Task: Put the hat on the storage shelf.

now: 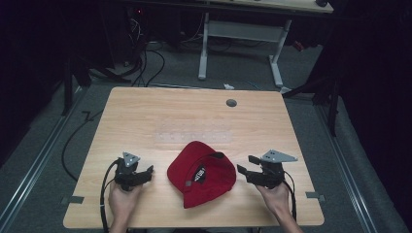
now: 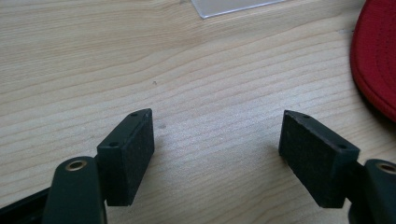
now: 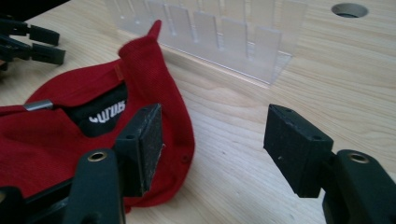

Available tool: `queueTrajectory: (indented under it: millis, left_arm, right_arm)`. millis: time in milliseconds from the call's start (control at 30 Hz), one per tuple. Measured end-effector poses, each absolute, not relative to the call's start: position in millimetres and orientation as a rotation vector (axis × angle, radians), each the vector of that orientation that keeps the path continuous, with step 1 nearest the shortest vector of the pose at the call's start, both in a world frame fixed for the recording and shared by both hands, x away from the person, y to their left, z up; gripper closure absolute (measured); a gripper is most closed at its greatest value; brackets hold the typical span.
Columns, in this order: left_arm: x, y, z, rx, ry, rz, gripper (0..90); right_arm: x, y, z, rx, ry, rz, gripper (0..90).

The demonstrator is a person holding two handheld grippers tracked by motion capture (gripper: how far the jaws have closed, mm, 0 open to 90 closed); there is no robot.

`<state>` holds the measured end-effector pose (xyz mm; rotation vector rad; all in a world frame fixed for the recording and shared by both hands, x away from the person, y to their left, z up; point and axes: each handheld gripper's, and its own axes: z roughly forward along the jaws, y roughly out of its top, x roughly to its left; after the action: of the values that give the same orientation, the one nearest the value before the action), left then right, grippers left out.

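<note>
Dark room, pale wooden counter (image 1: 145, 116) at frame centre: red cap (image 1: 201, 174) between left gripper (image 1: 149, 170) and right gripper (image 1: 245, 164), fingers wide open, empty.

The high view looks from above the near edge of the table (image 1: 145, 111), forward and down, with the red cap (image 1: 201, 173) in the near middle. The left gripper view sits low and close, left of the cap (image 2: 373, 60). The right gripper view sits low, right of the cap (image 3: 60, 135), so all views share it.
</note>
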<state>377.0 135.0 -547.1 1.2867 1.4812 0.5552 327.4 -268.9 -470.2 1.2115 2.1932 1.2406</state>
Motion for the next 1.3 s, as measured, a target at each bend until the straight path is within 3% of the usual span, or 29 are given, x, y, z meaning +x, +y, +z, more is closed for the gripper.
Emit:
queueTrajectory:
  millis: [733, 1300]
  left_arm:
    - [377, 135, -547, 1.287, 1.481, 0.556, 26.9]
    - [377, 135, -547, 1.287, 1.481, 0.557, 26.9]
  right_arm:
    - [345, -227, -462, 1.087, 2.278, 1.282, 32.9]
    - [374, -205, -479, 1.084, 2.382, 1.248, 34.5]
